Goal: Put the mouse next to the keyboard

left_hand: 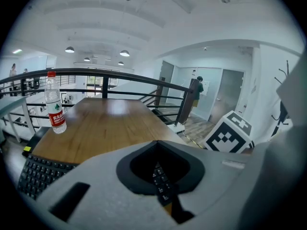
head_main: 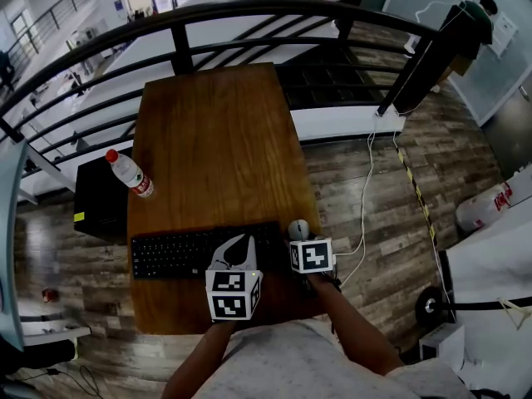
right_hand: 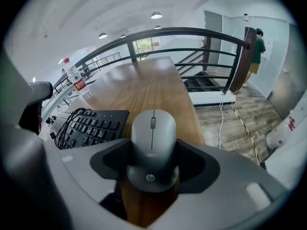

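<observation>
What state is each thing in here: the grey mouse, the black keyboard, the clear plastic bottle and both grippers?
Black keyboard: flat on the wooden table, black cable looped on top.
Grey computer mouse: at the keyboard's right end, gripped.
Clear plastic bottle: upright, red cap on.
Left gripper: shut, empty.
Right gripper: shut on the mouse.

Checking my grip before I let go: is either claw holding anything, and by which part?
The right claw grips the mouse by the sides of its rear end; the left claw holds nothing.
</observation>
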{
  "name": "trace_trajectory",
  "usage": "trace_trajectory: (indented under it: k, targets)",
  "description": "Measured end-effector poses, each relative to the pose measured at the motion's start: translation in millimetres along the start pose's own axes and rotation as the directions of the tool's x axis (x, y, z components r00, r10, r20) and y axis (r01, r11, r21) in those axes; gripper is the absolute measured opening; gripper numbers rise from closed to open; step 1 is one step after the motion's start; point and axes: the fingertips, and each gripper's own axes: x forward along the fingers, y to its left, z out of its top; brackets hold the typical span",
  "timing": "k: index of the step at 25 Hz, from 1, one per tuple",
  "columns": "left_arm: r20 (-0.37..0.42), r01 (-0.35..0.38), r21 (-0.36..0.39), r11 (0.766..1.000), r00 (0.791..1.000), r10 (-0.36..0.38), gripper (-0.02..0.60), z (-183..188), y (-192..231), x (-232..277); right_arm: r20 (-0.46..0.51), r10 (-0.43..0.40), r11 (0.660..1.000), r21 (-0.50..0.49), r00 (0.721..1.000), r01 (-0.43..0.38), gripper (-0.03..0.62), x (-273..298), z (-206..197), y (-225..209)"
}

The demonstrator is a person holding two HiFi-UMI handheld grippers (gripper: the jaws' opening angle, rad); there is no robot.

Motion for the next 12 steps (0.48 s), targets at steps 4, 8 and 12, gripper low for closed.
trace_trajectory:
  k: [4,8,12]
  targets:
    - [-0.001,-0.002,-0.003,1.0,1.0,0.002,-0.006,-0.4,2.3,-2.1,-0.009,-0.023,1.0,0.001,1.0,0.023,0.307,-0.3,-0.5,-0.2]
    - [-0.001,-0.005,-0.004,1.0,1.0,0.005,-0.006,-1.0,2.3,-6.2,-0.009,-0.038,0.999,0.015,0.999,0.038,0.307,-3.0,-1.5,-1.9]
    - [-0.002,-0.009,-0.007,1.0,1.0,0.009,-0.006,-2.3,3.3,-8.6,0.0,-0.045,0.999,0.022,0.999,0.045,0.307,-3.7,-1.8,-2.3]
